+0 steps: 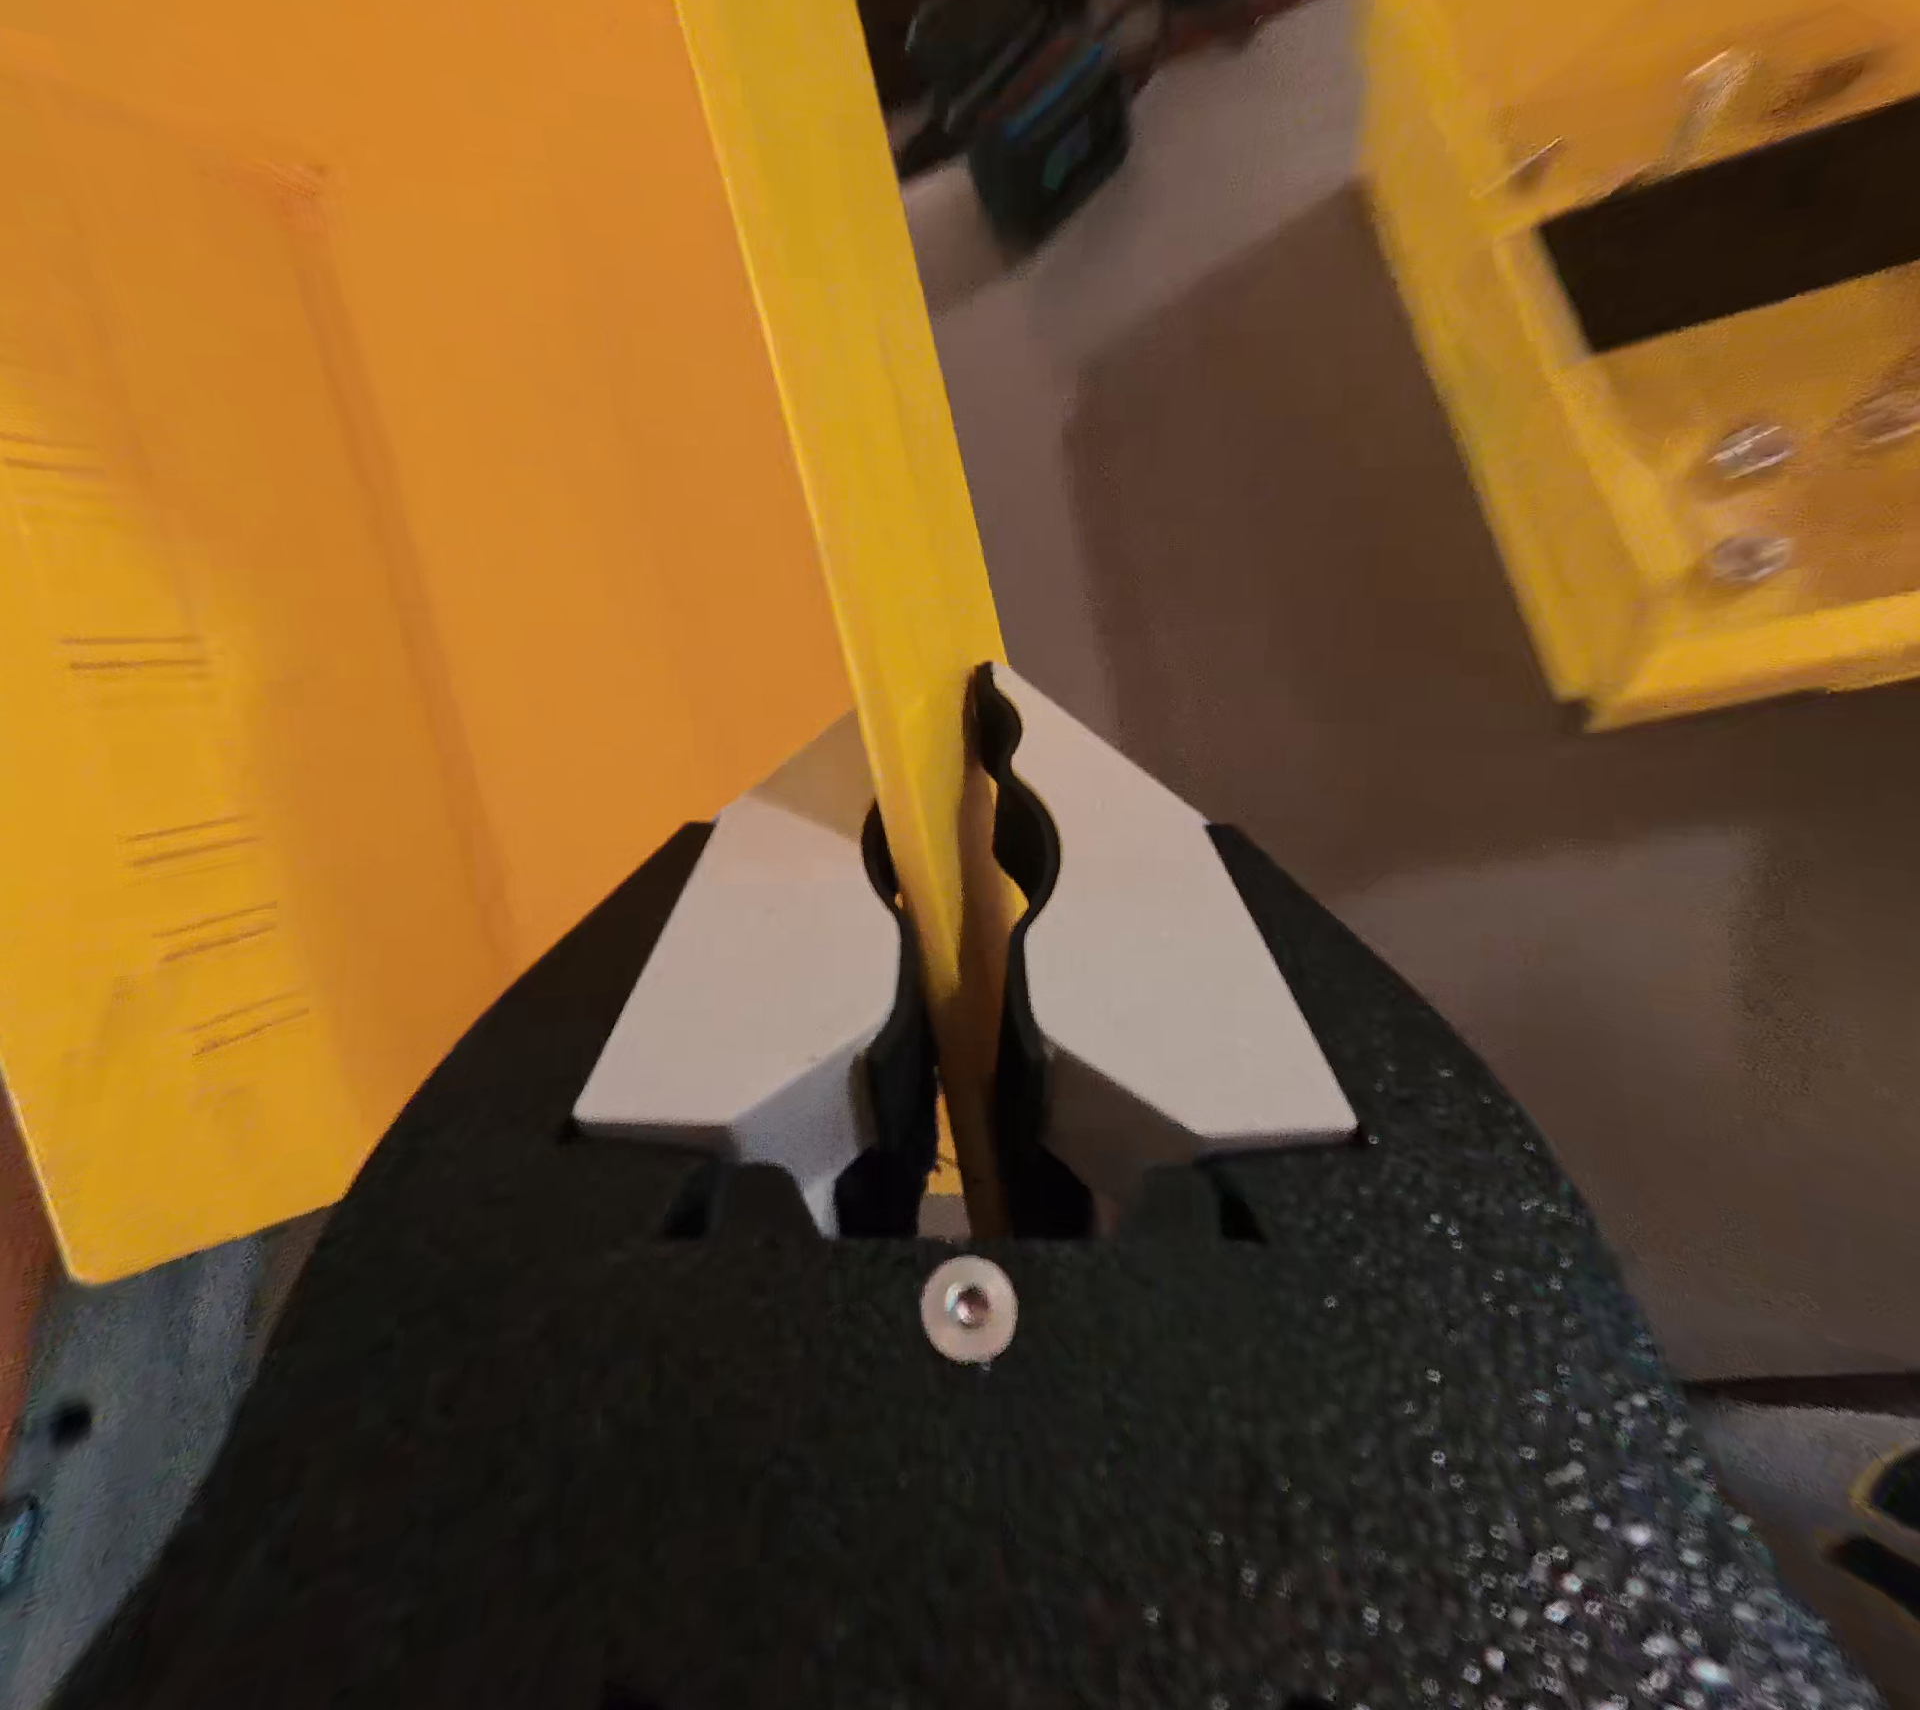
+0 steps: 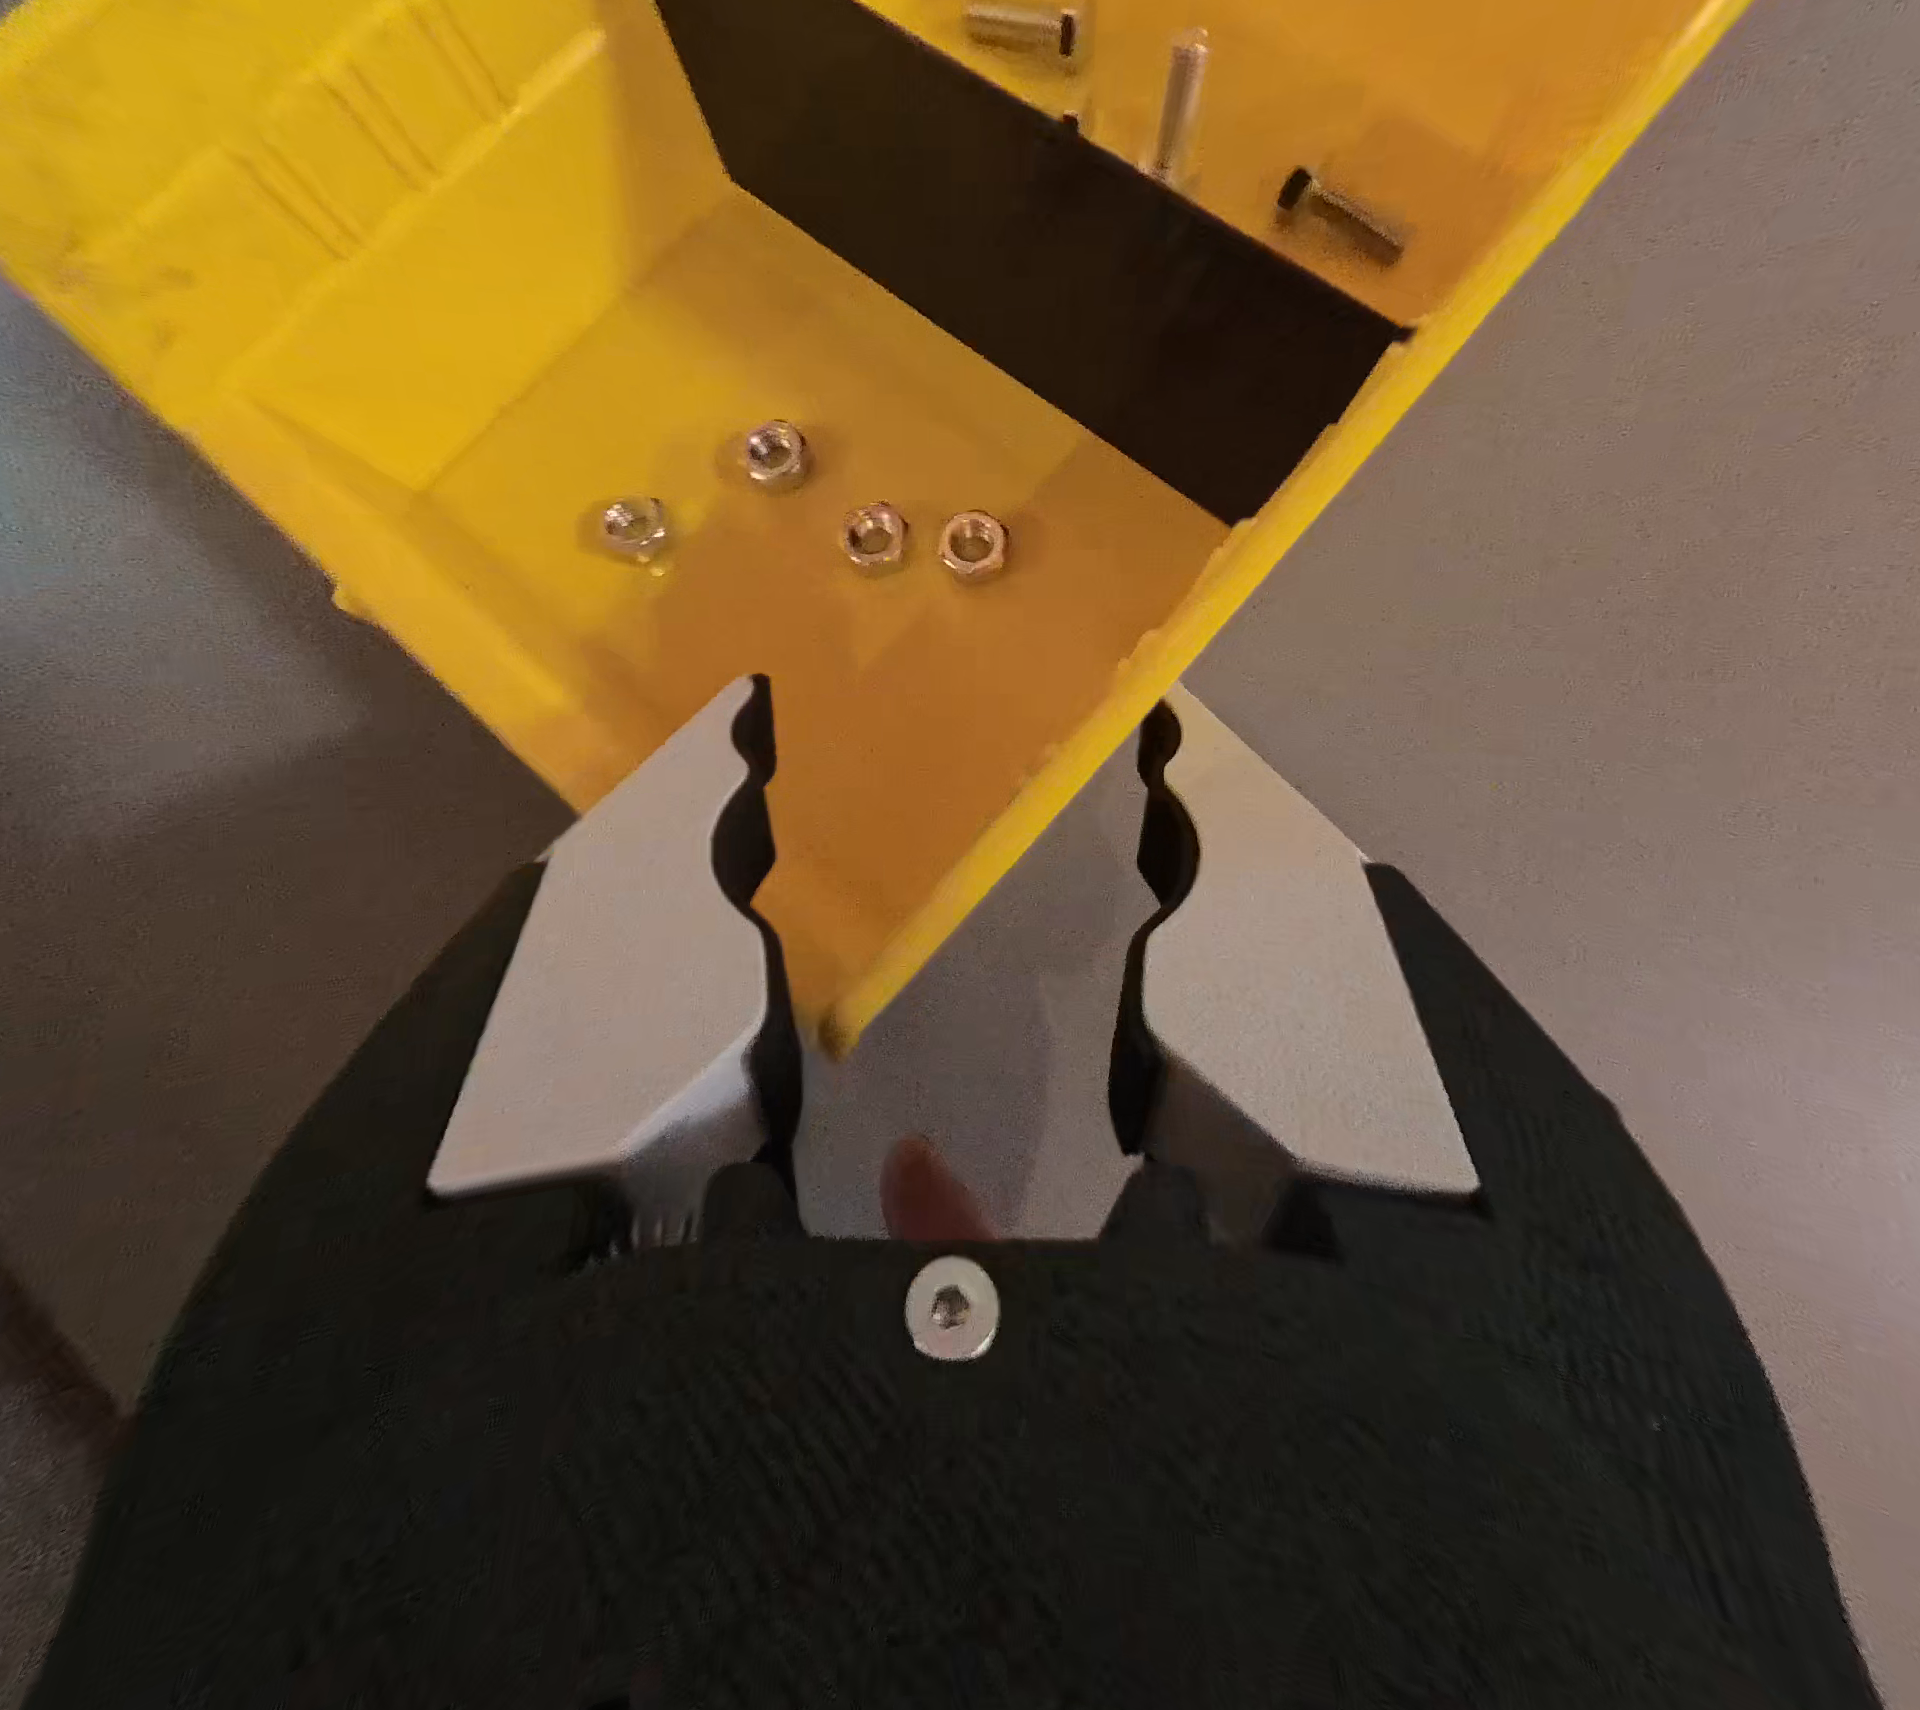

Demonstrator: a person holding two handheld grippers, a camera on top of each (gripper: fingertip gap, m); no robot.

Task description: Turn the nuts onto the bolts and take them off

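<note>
Lying ahead of the open right gripper, nuts in yellow bin.

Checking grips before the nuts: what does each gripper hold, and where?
Left gripper: shut on a yellow bin's wall. Right gripper: open, holding nothing.

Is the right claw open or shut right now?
Open. In the right wrist view the right claw has its fingers wide apart, straddling a corner of the yellow bin, gripping nothing.

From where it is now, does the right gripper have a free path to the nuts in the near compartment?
Probably yes: the right gripper is open above the yellow bin, and the four nuts lie uncovered ahead. The black divider stands beyond them.
</note>
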